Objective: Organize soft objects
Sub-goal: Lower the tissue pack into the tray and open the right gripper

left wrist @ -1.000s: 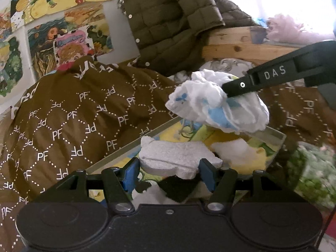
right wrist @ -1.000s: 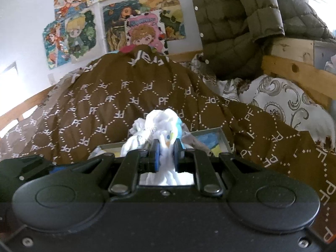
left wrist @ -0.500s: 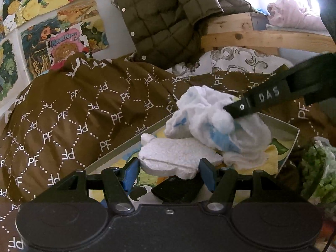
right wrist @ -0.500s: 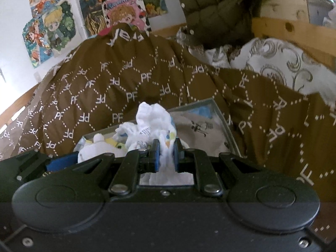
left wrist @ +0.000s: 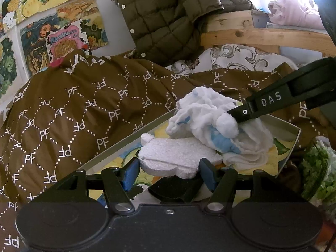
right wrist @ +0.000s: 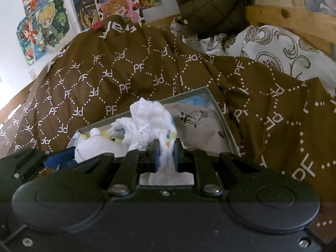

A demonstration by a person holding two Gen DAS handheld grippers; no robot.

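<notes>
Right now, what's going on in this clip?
A person is sorting soft items into a shallow box on a brown quilt. The left gripper holds a white foam-like piece between its jaws over the box. The right gripper is clamped on a crumpled white cloth, which sits low in the box against the foam piece.

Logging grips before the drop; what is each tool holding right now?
Left tool: closed on the white foam piece, over the box.
Right tool: shut on the crumpled white cloth.
</notes>
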